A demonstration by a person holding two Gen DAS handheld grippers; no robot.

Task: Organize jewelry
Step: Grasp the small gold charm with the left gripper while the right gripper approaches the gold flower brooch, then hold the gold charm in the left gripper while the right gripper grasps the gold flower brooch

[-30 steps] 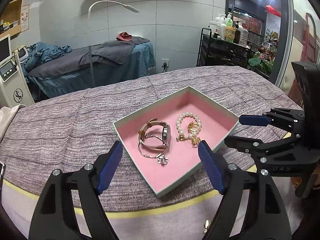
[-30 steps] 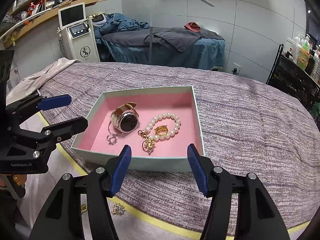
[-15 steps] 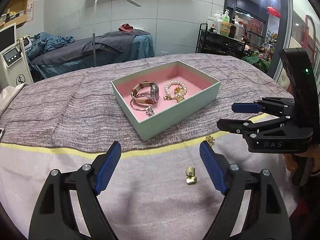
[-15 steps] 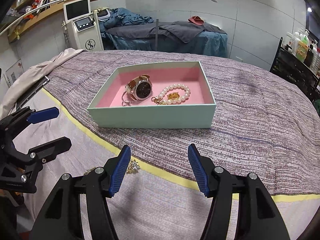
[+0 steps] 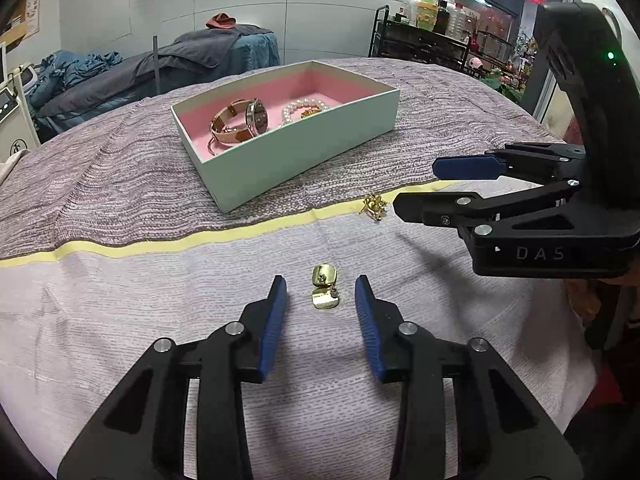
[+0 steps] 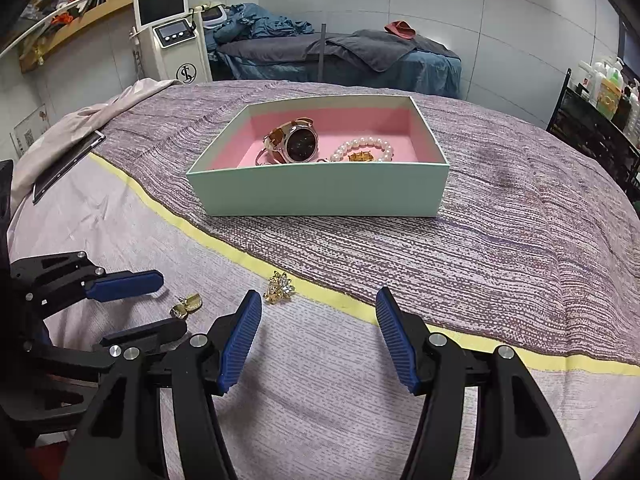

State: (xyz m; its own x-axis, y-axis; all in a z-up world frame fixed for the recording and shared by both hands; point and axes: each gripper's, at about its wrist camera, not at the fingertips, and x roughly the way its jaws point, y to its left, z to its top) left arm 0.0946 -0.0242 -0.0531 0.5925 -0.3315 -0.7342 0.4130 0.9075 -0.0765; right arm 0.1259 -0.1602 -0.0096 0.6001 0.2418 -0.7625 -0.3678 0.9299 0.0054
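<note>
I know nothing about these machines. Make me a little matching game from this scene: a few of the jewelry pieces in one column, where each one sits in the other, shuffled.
Things:
1. watch
2. square gold earrings
3. gold flower earrings
4. pearl bracelet

Places:
A. on the bedspread's yellow stripe
B. between the open left gripper fingers
C. in the box, left part
D. in the box, right part

Pairs: 1-C, 2-B, 3-A, 4-D

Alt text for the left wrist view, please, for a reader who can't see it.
The open left gripper brackets a pair of gold earrings lying on the pale cloth. Beyond, a mint box lined in pink holds a watch and pearl bracelet. The open right gripper reaches in from the right near a small gold brooch.
</note>
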